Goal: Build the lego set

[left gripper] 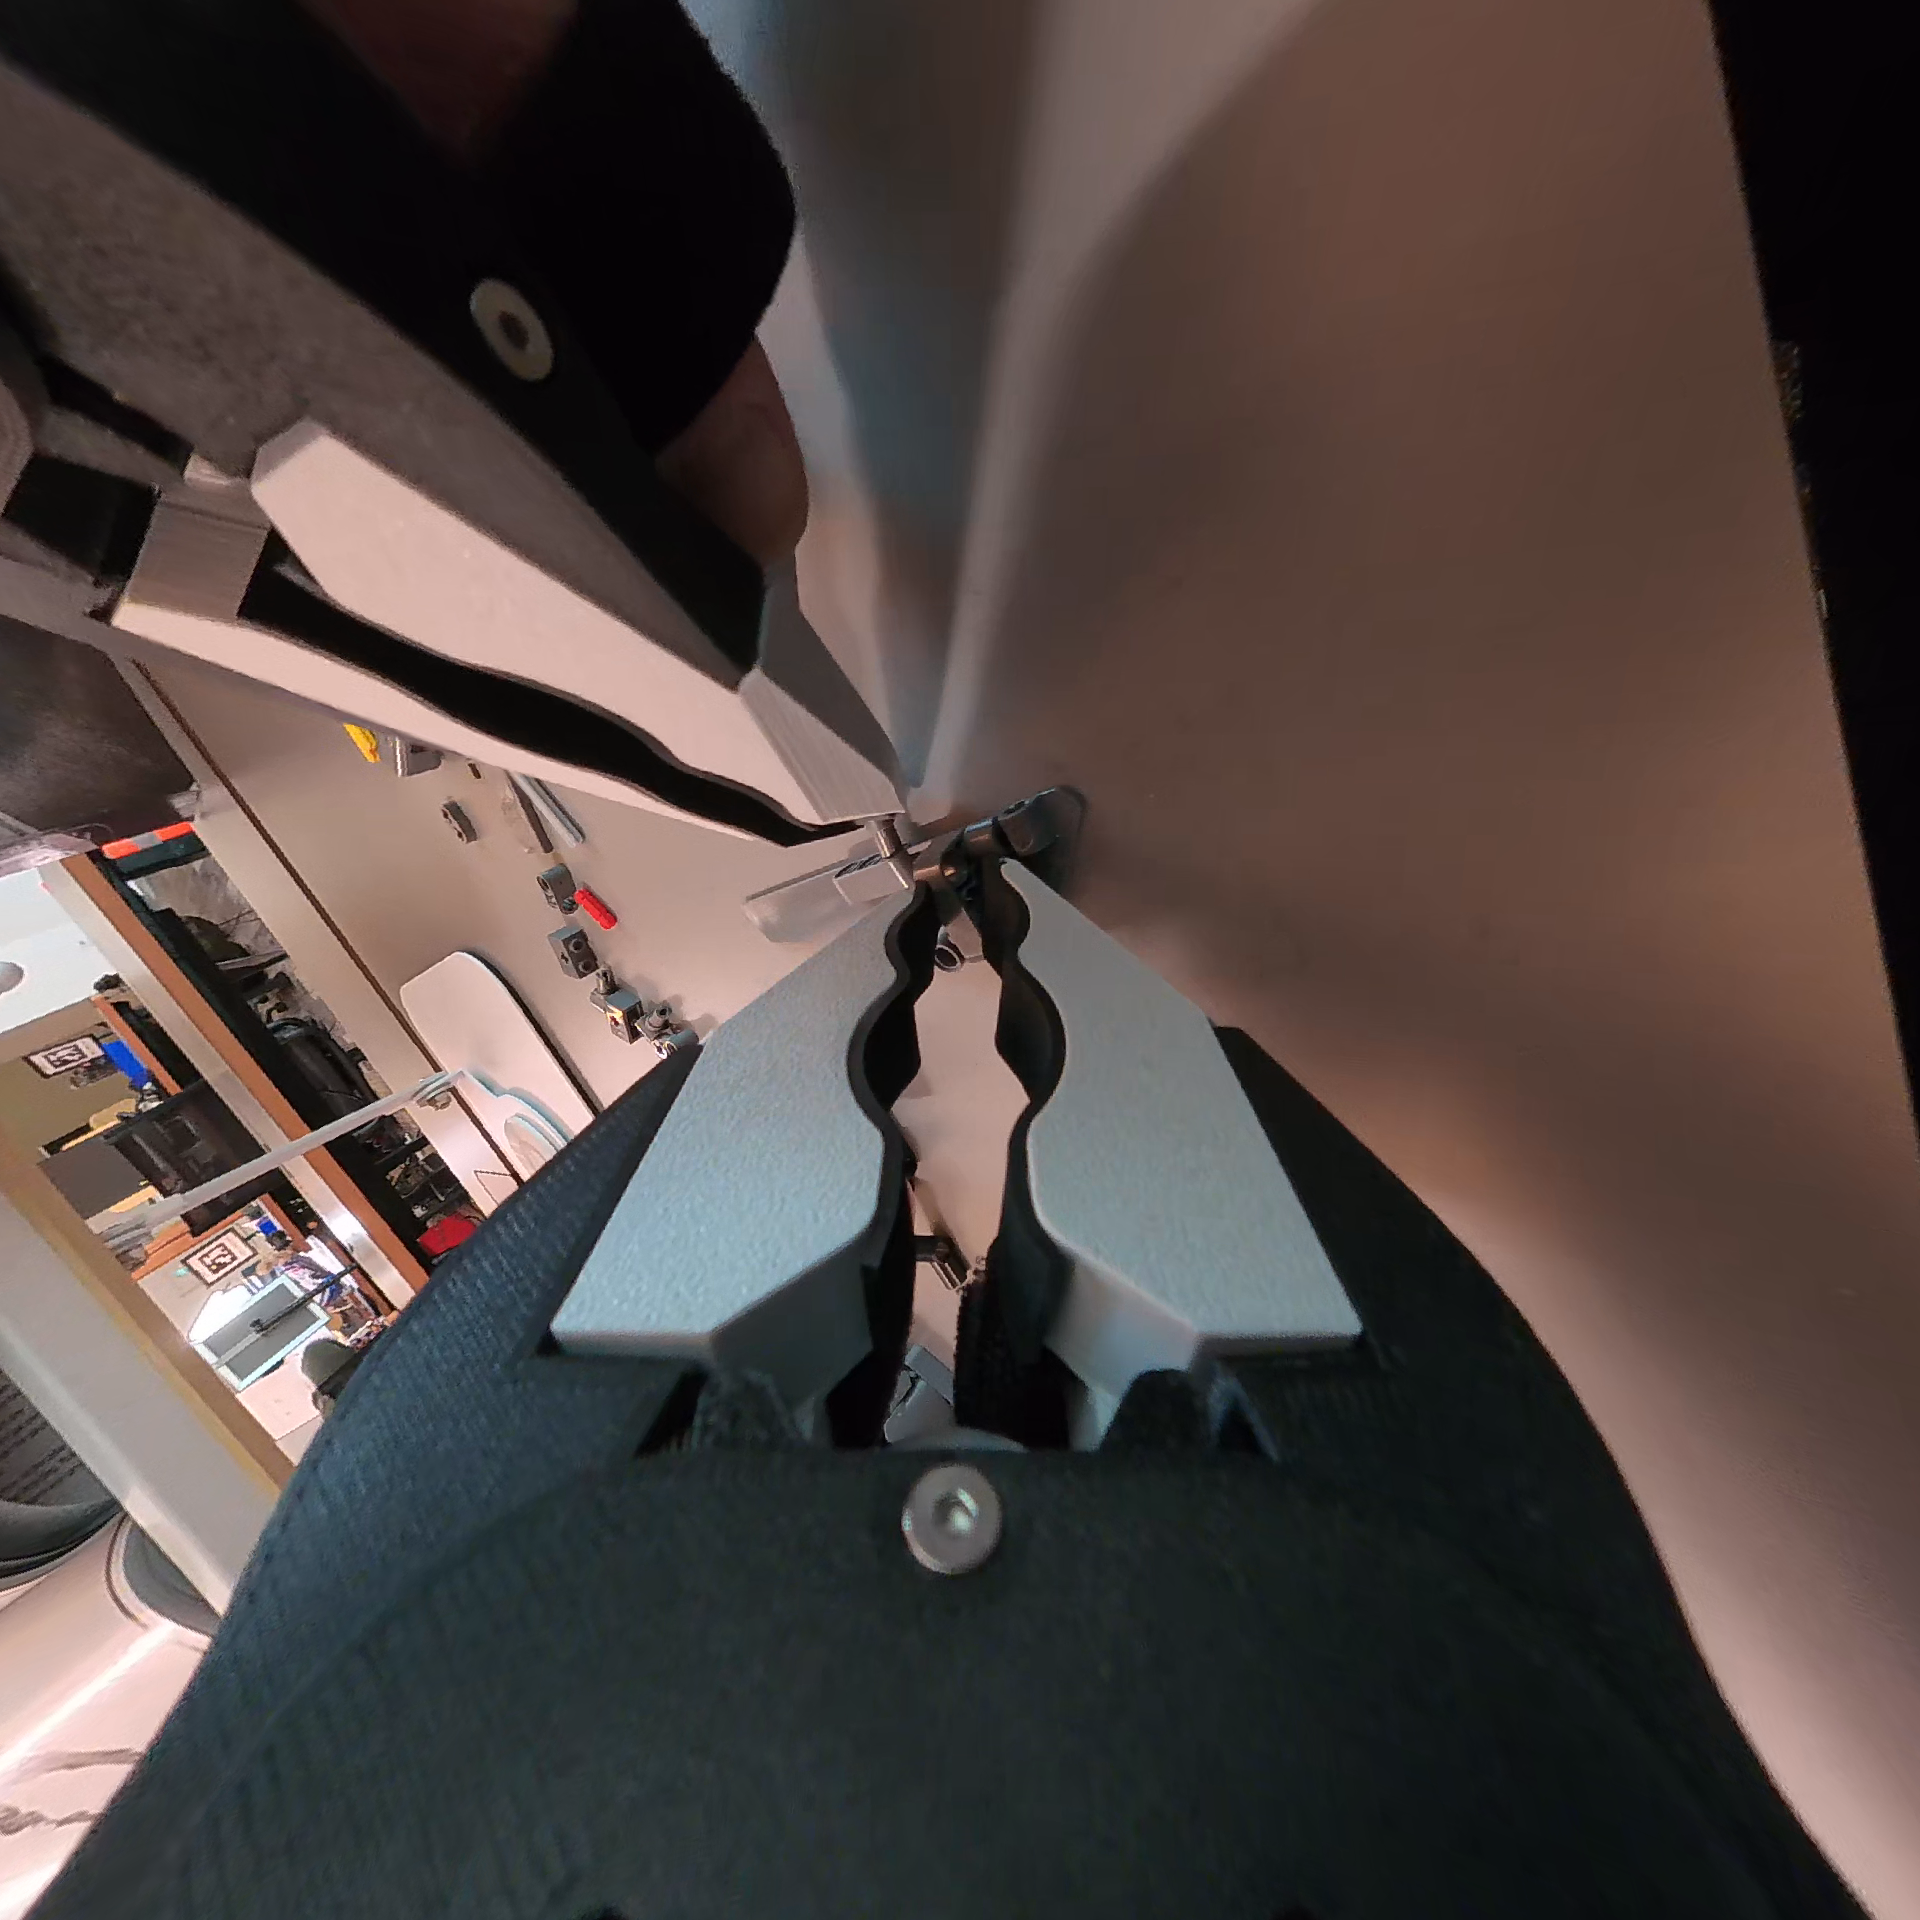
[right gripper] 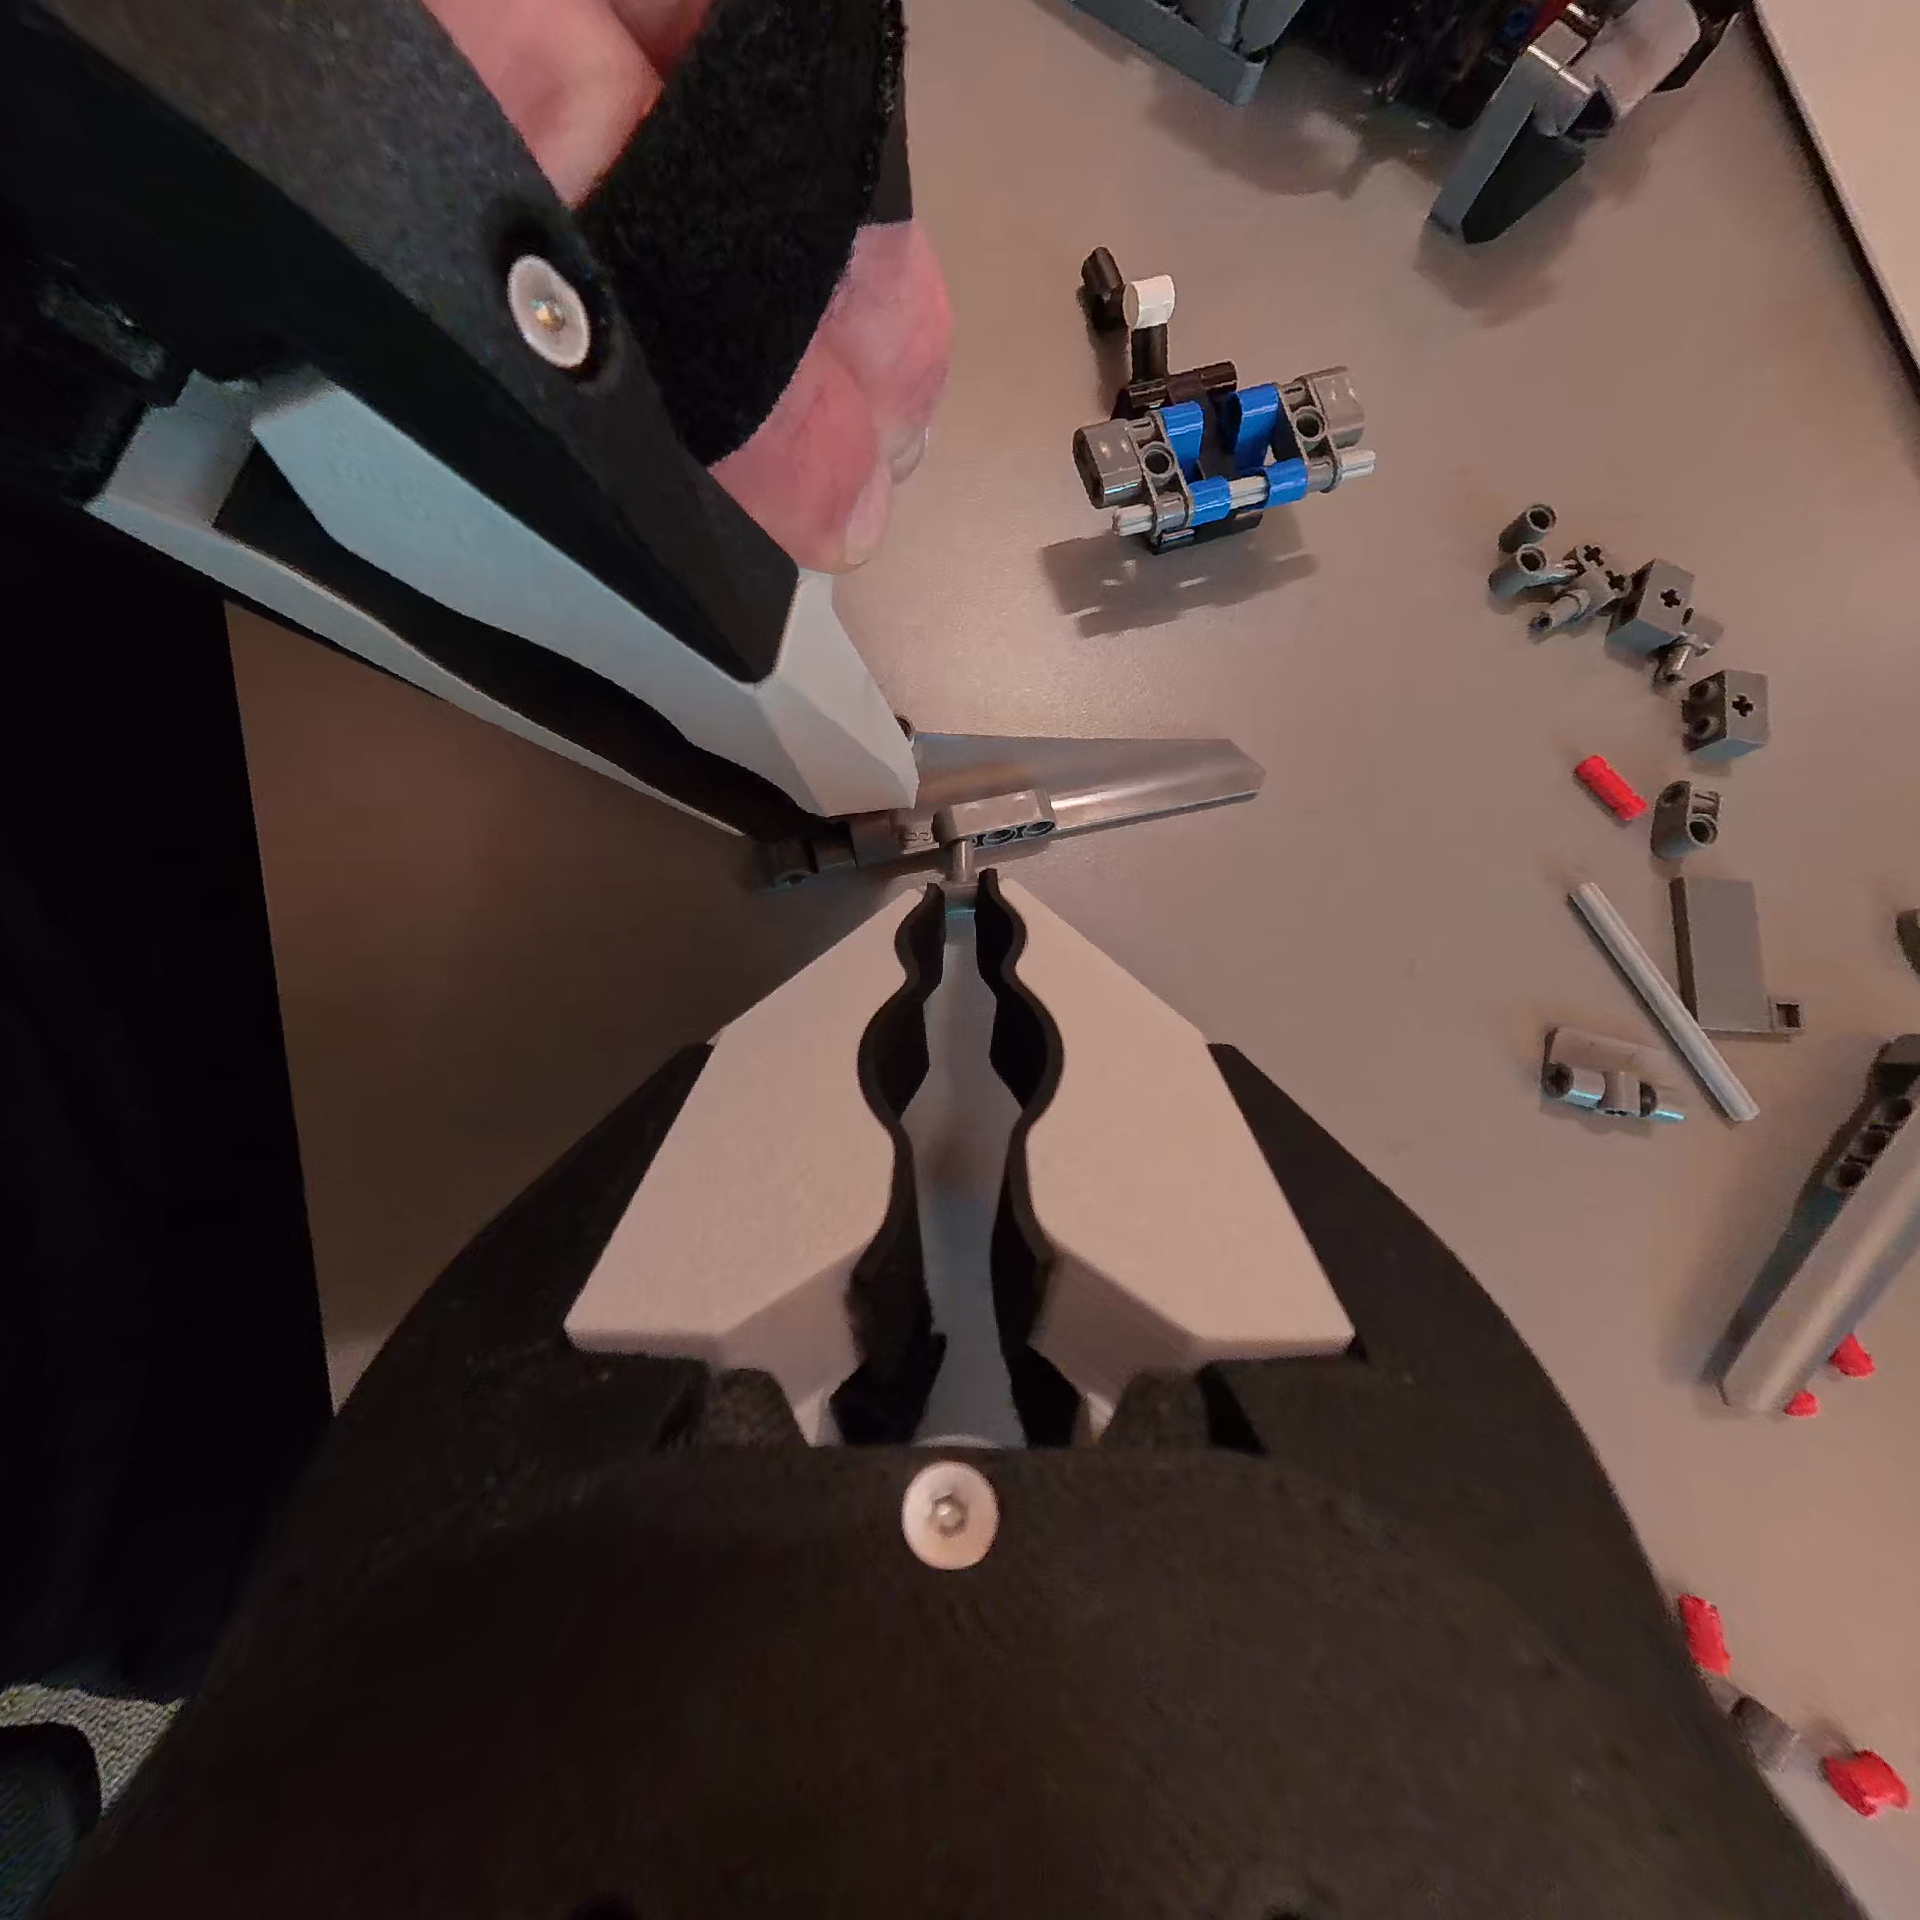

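In the left wrist view my left gripper (left gripper: 959, 906) is shut on the dark grey end of a flat grey wing-shaped lego assembly (left gripper: 1023, 826), held above the table. In the right wrist view the assembly (right gripper: 1091, 784) lies crosswise just past my fingertips, and the left gripper (right gripper: 836, 810) comes in from the upper left. My right gripper (right gripper: 961, 885) is shut on a small grey pin (right gripper: 961, 857) that touches the light grey beam (right gripper: 997, 816) on the assembly's near edge. The right gripper (left gripper: 873, 823) also shows in the left wrist view, with a hand behind it.
On the grey table (right gripper: 1351, 1299) stand a blue and grey sub-assembly (right gripper: 1216, 457), loose grey connectors (right gripper: 1642, 613), a red pin (right gripper: 1608, 787), a grey axle (right gripper: 1662, 1003), a flat grey panel (right gripper: 1725, 956) and a long grey panel (right gripper: 1829, 1226). More red pins (right gripper: 1860, 1777) lie lower right. Left and right tips are no more than a few centimetres apart. The grey axle (right gripper: 1662, 1003) is about 15 centimetres from both grippers' fingertips.
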Demonstrator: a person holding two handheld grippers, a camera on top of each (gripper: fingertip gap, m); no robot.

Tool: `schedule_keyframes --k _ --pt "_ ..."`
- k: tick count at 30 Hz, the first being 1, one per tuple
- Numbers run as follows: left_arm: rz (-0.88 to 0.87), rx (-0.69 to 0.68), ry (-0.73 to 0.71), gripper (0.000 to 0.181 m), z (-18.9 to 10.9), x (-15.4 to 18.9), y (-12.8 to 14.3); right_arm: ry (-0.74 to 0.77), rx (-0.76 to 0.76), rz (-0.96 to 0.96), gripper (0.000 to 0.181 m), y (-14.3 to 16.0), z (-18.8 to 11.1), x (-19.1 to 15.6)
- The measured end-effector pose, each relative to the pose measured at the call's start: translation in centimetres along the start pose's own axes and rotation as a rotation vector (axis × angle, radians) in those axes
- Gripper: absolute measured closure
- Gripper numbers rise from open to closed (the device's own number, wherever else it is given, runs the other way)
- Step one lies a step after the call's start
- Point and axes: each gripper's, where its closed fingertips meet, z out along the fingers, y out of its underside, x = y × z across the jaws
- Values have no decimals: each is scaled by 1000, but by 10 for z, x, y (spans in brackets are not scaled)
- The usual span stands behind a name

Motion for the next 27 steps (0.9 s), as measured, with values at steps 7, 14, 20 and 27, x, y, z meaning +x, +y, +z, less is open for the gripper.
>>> schedule_keyframes --k 7,14,20,27 --pt "-1 -1 -4 177 0 0 0 -32 -13 -3 179 0 0 0" --pt "-1 -1 -8 177 0 0 0 -45 -33 -21 179 -1 0 0" --pt "-1 0 -7 177 0 0 0 -47 -44 -42 179 -1 0 0" --pt "-1 -3 -7 177 0 0 0 -70 -46 -95 179 -1 0 0"
